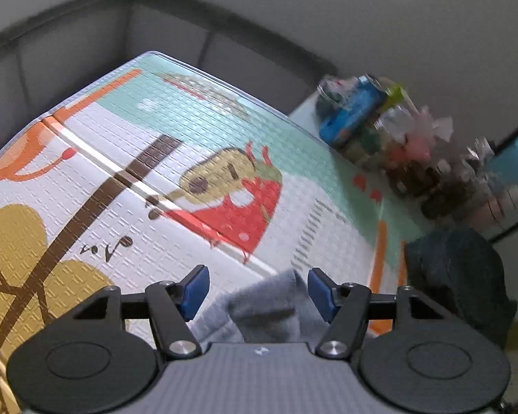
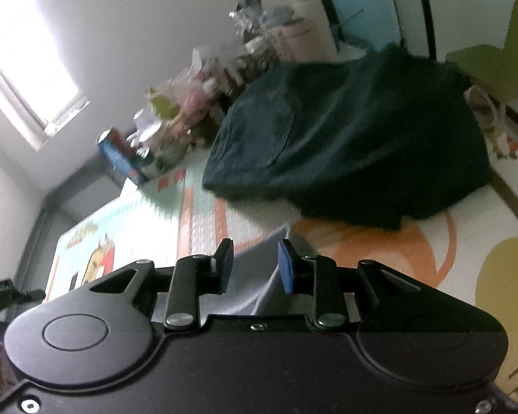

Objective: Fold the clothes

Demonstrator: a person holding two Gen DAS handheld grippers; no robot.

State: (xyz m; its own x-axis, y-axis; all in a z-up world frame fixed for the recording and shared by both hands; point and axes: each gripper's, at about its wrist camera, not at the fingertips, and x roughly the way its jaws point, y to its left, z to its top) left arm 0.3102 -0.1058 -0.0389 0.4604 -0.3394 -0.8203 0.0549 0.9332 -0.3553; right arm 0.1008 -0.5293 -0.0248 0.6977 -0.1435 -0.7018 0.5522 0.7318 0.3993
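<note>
A grey garment (image 1: 266, 307) lies crumpled on the patterned play mat (image 1: 155, 138), right under my left gripper (image 1: 259, 293). The left jaws stand wide apart with the grey cloth between and below them, not pinched. In the right wrist view my right gripper (image 2: 255, 265) is also open, with a fold of the grey garment (image 2: 248, 286) showing between its blue pads (image 2: 286, 269). A folded dark teal garment (image 2: 355, 131) lies on the mat beyond the right gripper; it also shows in the left wrist view (image 1: 459, 276) at the right.
Clutter of bottles, a blue box (image 1: 352, 114) and bags lines the mat's far edge by the wall. A grey padded wall (image 1: 86, 45) borders the mat. A green chair (image 2: 500, 55) stands behind the dark garment. The other gripper's arm (image 2: 3, 293) shows at the left edge.
</note>
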